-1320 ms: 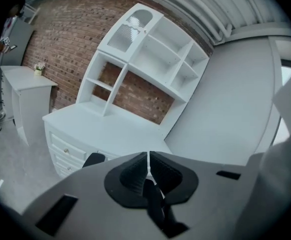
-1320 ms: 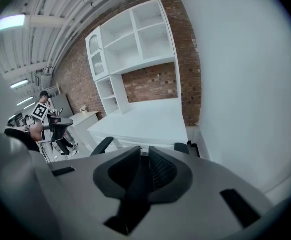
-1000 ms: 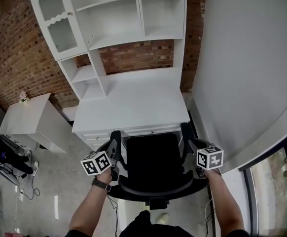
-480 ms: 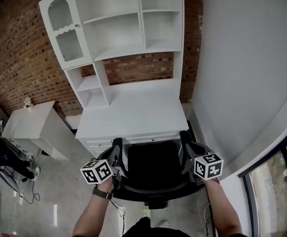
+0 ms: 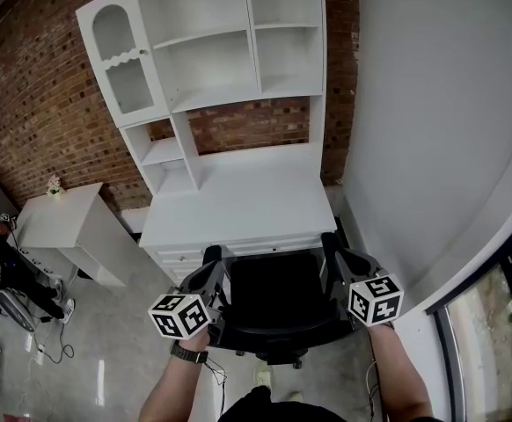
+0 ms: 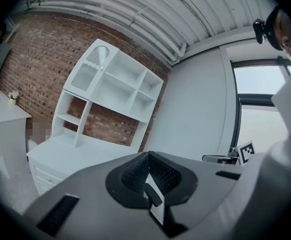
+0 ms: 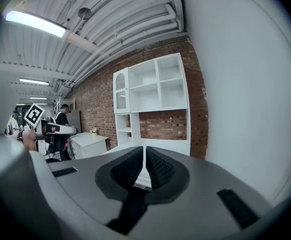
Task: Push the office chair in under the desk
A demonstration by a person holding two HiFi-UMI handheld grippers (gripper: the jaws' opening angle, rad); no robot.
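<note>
The black office chair (image 5: 274, 299) stands at the front edge of the white desk (image 5: 238, 199), its seat front at the desk's drawer edge. My left gripper (image 5: 215, 272) is shut beside the chair's left armrest (image 5: 208, 255), its marker cube nearer me. On the other side, my right gripper (image 5: 337, 258) is shut at the right armrest (image 5: 328, 243). In the left gripper view the left gripper (image 6: 148, 157) has its jaws together with nothing between them, pointing at the desk (image 6: 60, 149). The right gripper (image 7: 144, 150) shows the same in its own view. Whether the jaws touch the armrests I cannot tell.
A white hutch with shelves (image 5: 221, 51) stands on the desk against a brick wall (image 5: 27, 104). A white wall (image 5: 432, 130) runs close along the right. A small white side table (image 5: 62, 222) and a person (image 5: 1, 275) with floor cables are at the left.
The chair has rolled forward toward the desk, and both grippers have gone forward with it. The right jaws have closed the last little bit.
</note>
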